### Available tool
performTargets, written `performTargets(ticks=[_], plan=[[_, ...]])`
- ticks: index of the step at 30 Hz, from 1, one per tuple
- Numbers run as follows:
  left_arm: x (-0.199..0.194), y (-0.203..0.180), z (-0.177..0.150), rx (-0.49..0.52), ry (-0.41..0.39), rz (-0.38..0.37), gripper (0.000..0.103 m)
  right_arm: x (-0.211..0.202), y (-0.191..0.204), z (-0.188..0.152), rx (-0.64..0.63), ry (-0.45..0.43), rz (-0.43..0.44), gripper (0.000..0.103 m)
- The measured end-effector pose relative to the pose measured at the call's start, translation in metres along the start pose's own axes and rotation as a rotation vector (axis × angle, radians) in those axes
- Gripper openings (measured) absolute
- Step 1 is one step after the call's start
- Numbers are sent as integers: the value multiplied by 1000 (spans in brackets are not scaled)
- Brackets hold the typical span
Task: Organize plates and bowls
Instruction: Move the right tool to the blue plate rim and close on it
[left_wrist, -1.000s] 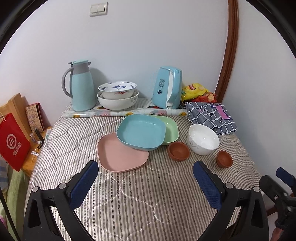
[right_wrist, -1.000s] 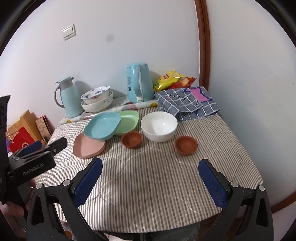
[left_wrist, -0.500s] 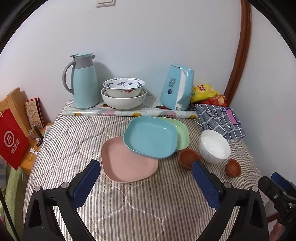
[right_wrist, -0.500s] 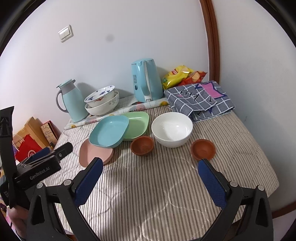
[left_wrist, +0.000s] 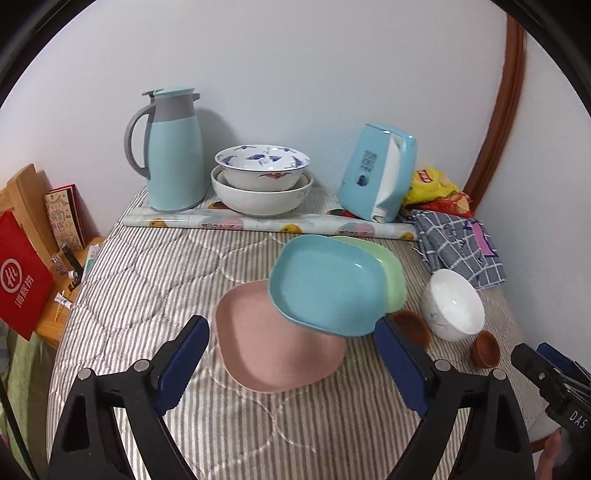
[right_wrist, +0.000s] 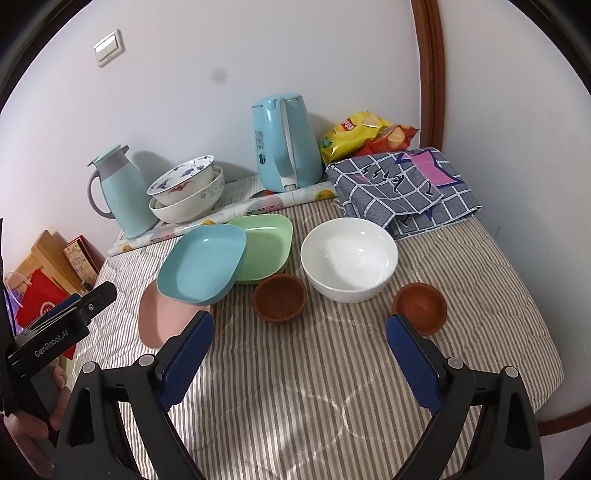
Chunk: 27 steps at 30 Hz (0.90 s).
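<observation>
Nothing sorted yet. Left gripper (left_wrist: 291, 354) spread, just narrowing, holding nothing: pink plate (left_wrist: 273, 339) between fingers, blue plate (left_wrist: 325, 288) and green plate (left_wrist: 391, 273) overlapping beyond. Right gripper (right_wrist: 301, 354) likewise: brown bowls (right_wrist: 279, 298) and white bowl (right_wrist: 349, 258) loose ahead.

Three plates (right_wrist: 201, 266), five bowls (right_wrist: 349, 258), one flask (right_wrist: 122, 195), one kettle (right_wrist: 284, 144), two snack bags (right_wrist: 354, 134), one cloth (right_wrist: 402, 188).
</observation>
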<state>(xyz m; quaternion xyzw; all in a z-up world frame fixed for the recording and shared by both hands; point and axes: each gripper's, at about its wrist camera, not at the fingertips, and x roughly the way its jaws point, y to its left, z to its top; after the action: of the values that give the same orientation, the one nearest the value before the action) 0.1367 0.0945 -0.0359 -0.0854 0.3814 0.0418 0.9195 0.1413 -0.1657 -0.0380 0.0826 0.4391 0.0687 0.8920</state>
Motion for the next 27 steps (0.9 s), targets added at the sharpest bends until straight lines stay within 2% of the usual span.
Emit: performTargets(ticks=[7, 16, 19, 27], plan=[[20, 19, 13, -32, 21, -6, 79, 24, 18, 9, -38, 24, -7, 85], [50, 28, 22, -44, 58, -25, 72, 51, 30, 19, -49, 49, -9, 79], [63, 31, 25, -46, 86, -35, 64, 61, 34, 21, -44, 57, -10, 75], [90, 37, 35, -42, 106, -42, 62, 93, 45, 25, -45, 93, -3, 67]])
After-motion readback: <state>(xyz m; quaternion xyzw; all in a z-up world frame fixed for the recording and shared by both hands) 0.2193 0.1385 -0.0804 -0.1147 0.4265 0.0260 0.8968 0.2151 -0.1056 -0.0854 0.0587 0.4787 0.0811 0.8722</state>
